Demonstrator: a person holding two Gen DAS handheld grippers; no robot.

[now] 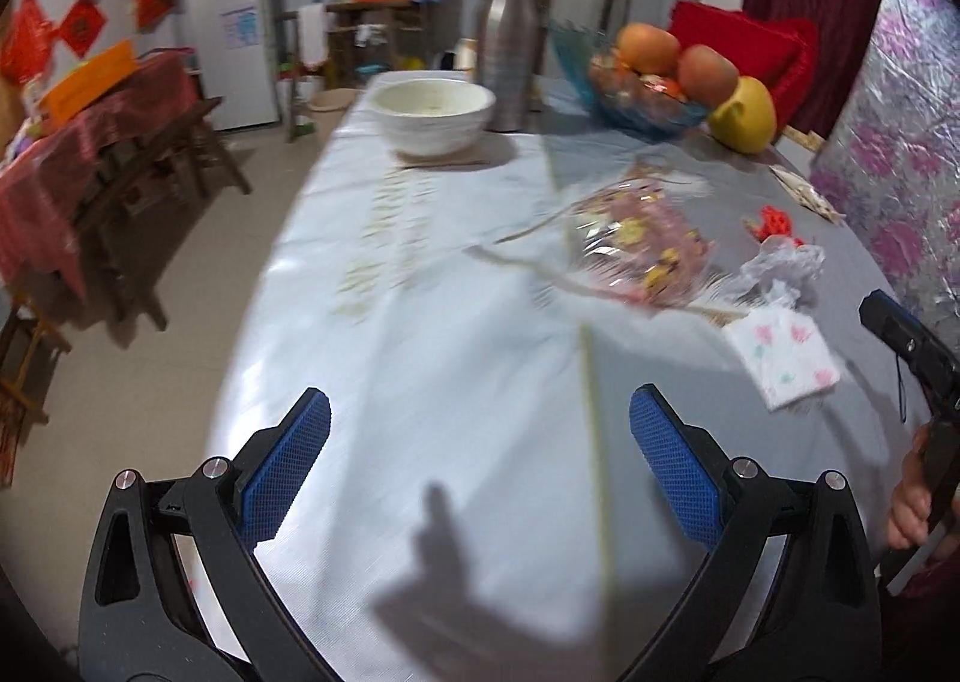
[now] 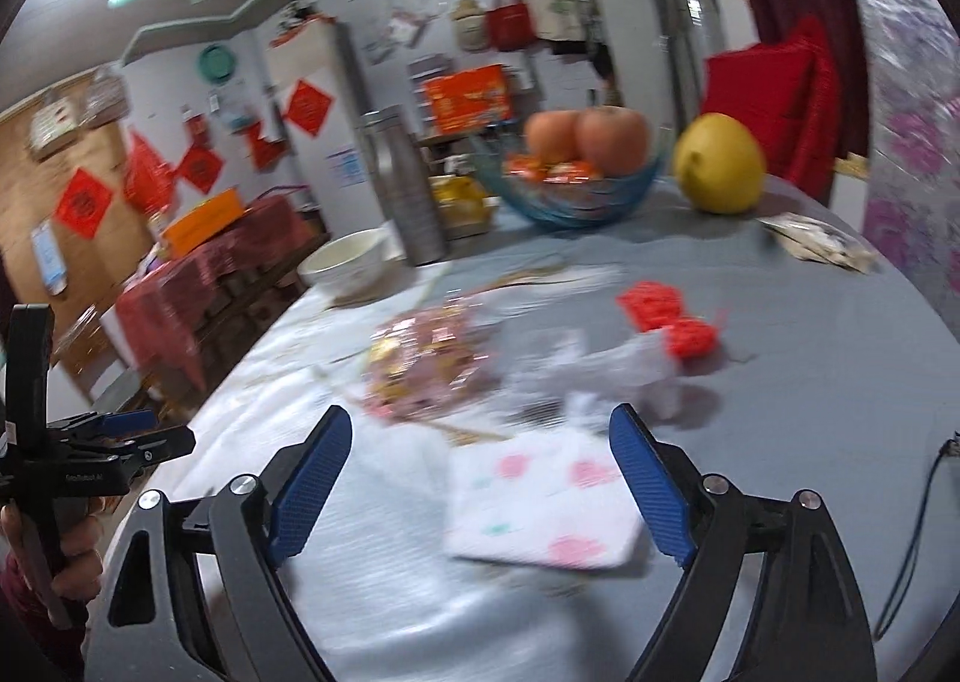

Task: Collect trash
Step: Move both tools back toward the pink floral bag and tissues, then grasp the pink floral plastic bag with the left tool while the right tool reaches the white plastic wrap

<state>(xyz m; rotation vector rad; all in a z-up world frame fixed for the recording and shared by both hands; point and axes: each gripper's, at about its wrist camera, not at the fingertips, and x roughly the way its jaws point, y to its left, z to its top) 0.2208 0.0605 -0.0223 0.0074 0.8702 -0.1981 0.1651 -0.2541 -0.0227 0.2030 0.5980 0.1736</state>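
Trash lies scattered on the pale tablecloth [image 1: 420, 358]: a clear pink-and-yellow candy bag [image 1: 636, 244] [image 2: 426, 364], a crumpled clear wrapper [image 1: 780, 268] [image 2: 606, 370], a white floral tissue packet [image 1: 786, 358] [image 2: 546, 508], red scraps [image 1: 774, 223] [image 2: 666, 316] and thin sticks [image 1: 594, 412]. My left gripper [image 1: 480, 460] hovers open above bare cloth, one stick running between its blue pads. My right gripper [image 2: 480, 478] is open over the tissue packet, which lies between the fingers without touching them. Each gripper shows at the edge of the other's view, held in a hand.
At the far end of the table stand a white bowl [image 1: 432, 112], a steel bottle [image 1: 507, 40], a blue glass fruit bowl [image 1: 648, 106] and a yellow pomelo [image 1: 744, 115]. A flat snack packet [image 2: 822, 244] lies near the floral wall. Left of the table are wooden benches and a red-covered table [image 1: 90, 154].
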